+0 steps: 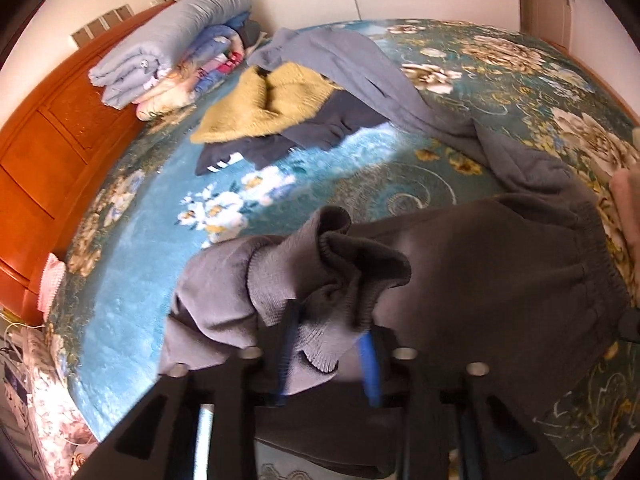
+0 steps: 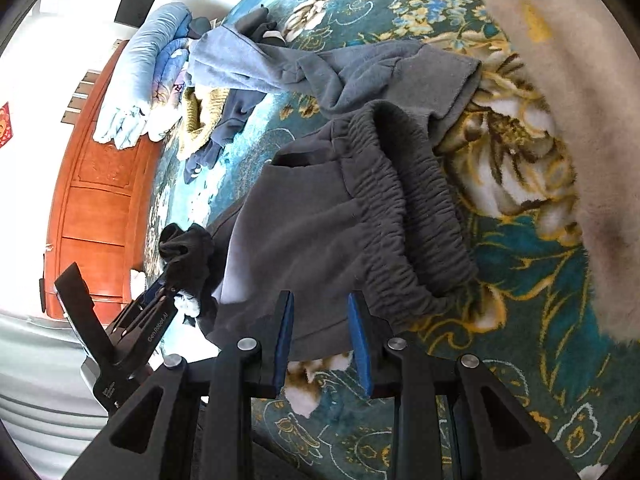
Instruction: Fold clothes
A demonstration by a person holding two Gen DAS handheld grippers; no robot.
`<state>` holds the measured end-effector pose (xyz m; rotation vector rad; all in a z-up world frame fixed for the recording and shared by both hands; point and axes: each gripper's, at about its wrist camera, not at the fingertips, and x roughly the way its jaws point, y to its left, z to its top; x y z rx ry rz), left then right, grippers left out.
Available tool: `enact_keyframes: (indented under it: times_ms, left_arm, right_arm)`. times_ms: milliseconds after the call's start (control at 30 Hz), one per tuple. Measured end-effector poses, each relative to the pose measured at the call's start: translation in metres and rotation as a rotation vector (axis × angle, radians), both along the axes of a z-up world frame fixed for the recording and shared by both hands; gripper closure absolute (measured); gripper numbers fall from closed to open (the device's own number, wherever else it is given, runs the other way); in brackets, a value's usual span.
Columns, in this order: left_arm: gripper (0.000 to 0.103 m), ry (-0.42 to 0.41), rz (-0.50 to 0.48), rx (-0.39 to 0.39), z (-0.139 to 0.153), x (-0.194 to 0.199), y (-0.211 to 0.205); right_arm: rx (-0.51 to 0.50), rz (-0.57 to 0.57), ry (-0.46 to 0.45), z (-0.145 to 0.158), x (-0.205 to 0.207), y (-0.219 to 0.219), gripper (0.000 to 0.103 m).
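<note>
A pair of dark grey sweatpants [image 2: 320, 240] lies on a bed covered by a teal floral blanket [image 1: 132, 280], and it serves as the landmark for everything else. The right gripper [image 2: 324, 340] sits at the near edge of the sweatpants, just beside the gathered elastic waistband [image 2: 404, 216]; its blue-padded fingers [image 2: 283, 332] stand fairly close together with a flap of the grey fabric between them, clamped on the cloth. The left gripper [image 1: 328, 356] is at the ribbed cuffs [image 1: 320, 272] of the sweatpants' legs, which are bunched in a heap over the garment's body; its fingers [image 1: 370, 368] stand apart, with cuff fabric lying loosely between them rather than pinched. In the right wrist view the left gripper [image 2: 160, 292] shows to the left of the sweatpants, with the dark cuff bunched at its tip. Beyond the sweatpants, farther up the bed, a lighter grey-blue garment [image 1: 360, 72] stretches away from them, and past it lie a mustard-yellow knit [image 1: 260, 104] and a navy piece [image 1: 320, 128] with white stripes. Farther still from the sweatpants, a stack of folded bedding [image 1: 172, 48] rests against an orange wooden headboard [image 1: 52, 152]. To the right of the sweatpants a pale fluffy item [image 2: 560, 128] lies on the blanket.
</note>
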<state>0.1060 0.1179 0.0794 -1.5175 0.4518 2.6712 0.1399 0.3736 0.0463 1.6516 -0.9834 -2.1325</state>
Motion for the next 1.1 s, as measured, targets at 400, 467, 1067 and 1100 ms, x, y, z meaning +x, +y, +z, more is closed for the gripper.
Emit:
enact_keyframes:
  times_ms: [400, 467, 1067, 1100]
  left_arm:
    - [0.037, -0.018, 0.221, 0.578, 0.016, -0.010, -0.103]
    - [0.037, -0.017, 0.281, 0.589, 0.014, -0.018, -0.129]
    - [0.037, -0.234, 0.640, 0.655, -0.060, -0.034, -0.218]
    - [0.037, -0.252, 0.652, 0.650, -0.066, -0.034, -0.218]
  right_arm:
    - [0.012, 0.046, 0.044, 0.011, -0.013, -0.018, 0.075]
    - [0.010, 0.083, 0.053, 0.014, -0.020, -0.033, 0.075]
    - [0.103, 0.496, 0.186, 0.018, -0.107, -0.246, 0.074]
    - [0.118, 0.478, 0.144, 0.005, -0.110, -0.242, 0.075]
